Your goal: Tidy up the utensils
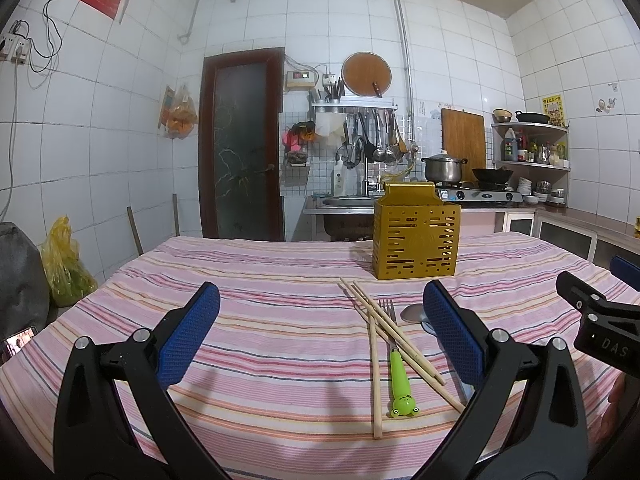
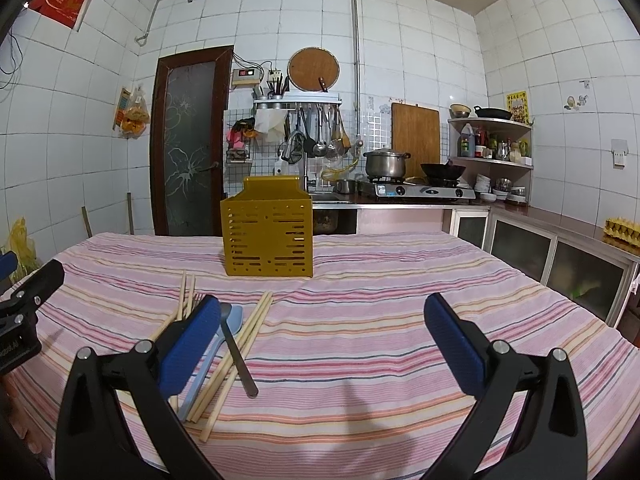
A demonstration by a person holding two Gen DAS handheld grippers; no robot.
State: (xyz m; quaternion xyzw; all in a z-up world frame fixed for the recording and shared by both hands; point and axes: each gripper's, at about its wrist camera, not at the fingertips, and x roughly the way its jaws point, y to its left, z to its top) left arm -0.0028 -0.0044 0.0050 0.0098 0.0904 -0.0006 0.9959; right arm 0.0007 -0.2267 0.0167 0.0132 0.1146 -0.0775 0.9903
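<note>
A gold perforated utensil holder [image 1: 416,240] [image 2: 269,236] stands upright on the striped tablecloth. In front of it lie wooden chopsticks [image 1: 394,340] [image 2: 240,356], a fork with a green frog handle [image 1: 400,376], a metal spoon [image 1: 414,313] [image 2: 237,354] and a pale blue spoon [image 2: 212,360]. My left gripper [image 1: 320,332] is open and empty, low over the cloth, left of the pile. My right gripper [image 2: 320,344] is open and empty, right of the pile; its left finger [image 2: 192,344] hides part of the utensils. The right gripper's body shows in the left wrist view [image 1: 600,324].
The pink striped cloth [image 1: 260,304] [image 2: 380,292] covers the table. Behind stand a sink counter, a stove with a pot [image 2: 386,164] and wok, hanging ladles and a brown door [image 1: 240,144]. Cabinets [image 2: 560,256] line the right. A yellow bag [image 1: 66,268] sits at the left.
</note>
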